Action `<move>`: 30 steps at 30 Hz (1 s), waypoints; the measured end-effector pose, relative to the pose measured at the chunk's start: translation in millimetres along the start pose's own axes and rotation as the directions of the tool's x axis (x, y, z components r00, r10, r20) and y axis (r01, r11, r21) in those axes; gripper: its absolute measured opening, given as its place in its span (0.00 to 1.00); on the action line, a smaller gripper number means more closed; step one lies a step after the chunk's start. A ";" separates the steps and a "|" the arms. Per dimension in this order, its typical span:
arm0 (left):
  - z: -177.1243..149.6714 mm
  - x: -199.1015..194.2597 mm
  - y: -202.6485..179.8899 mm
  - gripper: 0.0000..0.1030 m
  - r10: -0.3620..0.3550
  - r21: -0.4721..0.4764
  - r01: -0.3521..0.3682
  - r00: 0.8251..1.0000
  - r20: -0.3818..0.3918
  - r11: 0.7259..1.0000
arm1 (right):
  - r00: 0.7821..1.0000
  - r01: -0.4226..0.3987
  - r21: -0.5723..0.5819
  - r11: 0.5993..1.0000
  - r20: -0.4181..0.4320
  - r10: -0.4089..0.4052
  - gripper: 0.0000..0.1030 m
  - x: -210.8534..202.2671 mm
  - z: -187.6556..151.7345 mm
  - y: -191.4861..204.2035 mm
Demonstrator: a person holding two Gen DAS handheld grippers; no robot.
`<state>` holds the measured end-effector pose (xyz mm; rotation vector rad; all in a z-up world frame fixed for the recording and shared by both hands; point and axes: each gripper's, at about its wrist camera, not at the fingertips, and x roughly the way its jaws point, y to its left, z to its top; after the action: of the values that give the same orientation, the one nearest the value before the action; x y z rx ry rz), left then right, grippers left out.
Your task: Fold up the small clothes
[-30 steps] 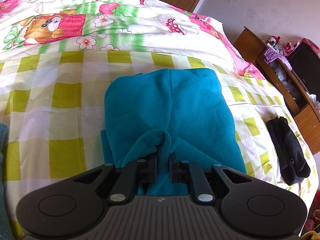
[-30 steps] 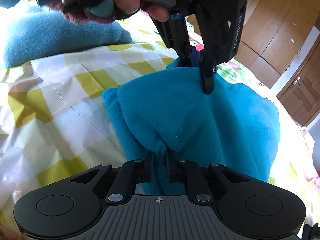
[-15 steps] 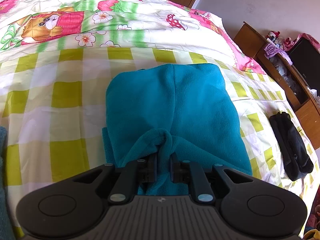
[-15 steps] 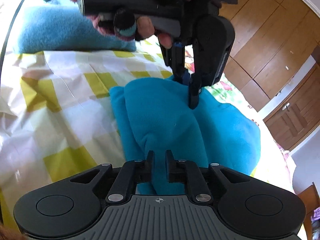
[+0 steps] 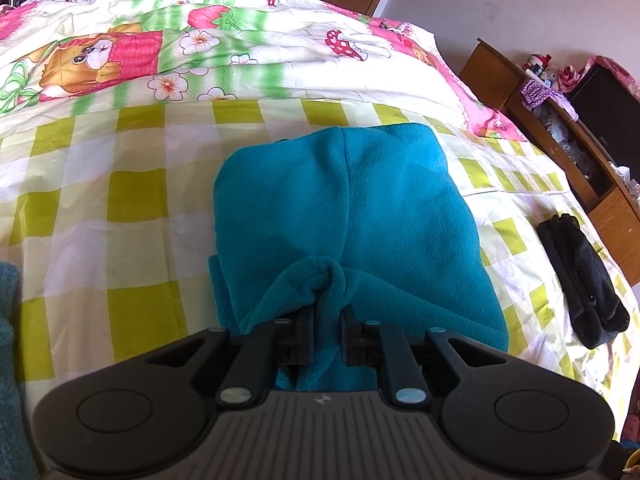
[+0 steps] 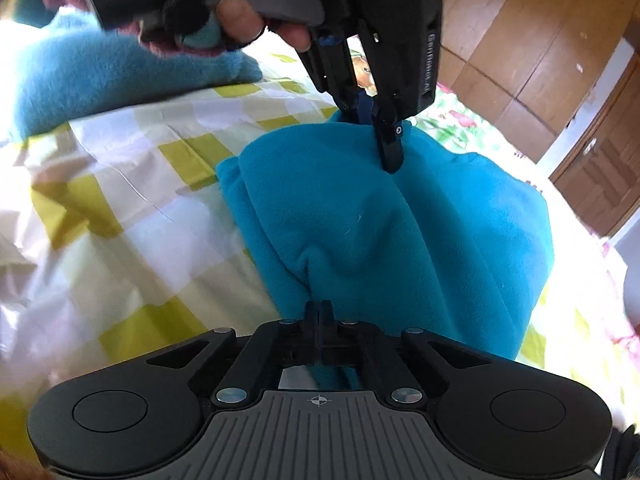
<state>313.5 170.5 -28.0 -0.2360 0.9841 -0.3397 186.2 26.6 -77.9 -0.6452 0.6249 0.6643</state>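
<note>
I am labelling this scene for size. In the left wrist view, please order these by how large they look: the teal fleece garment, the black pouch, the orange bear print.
1. teal fleece garment, clearly the largest
2. black pouch and orange bear print: they look similar in size, and the bear print lies farther from the camera, so I do not rank them.

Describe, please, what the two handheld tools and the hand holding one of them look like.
Both are matte black plastic. The right tool has a ribbed grey base bearing a small crosshair mark, round recessed discs either side, and silver rivets on the linkages. The left tool matches; seen from the right, white lettering runs along its body. The hand wears a maroon fingerless glove with teal-and-black trim.
</note>
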 end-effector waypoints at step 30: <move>-0.3 -1.8 4.7 0.30 0.001 0.026 -0.002 1.000 0.009 1.000 | 0.984 0.178 -0.084 0.980 0.029 -0.176 0.05 31.6 7.0 17.8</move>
<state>313.2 175.5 -28.4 -0.2129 0.9702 -0.3497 195.3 53.7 -101.4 -0.7635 0.5140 0.5333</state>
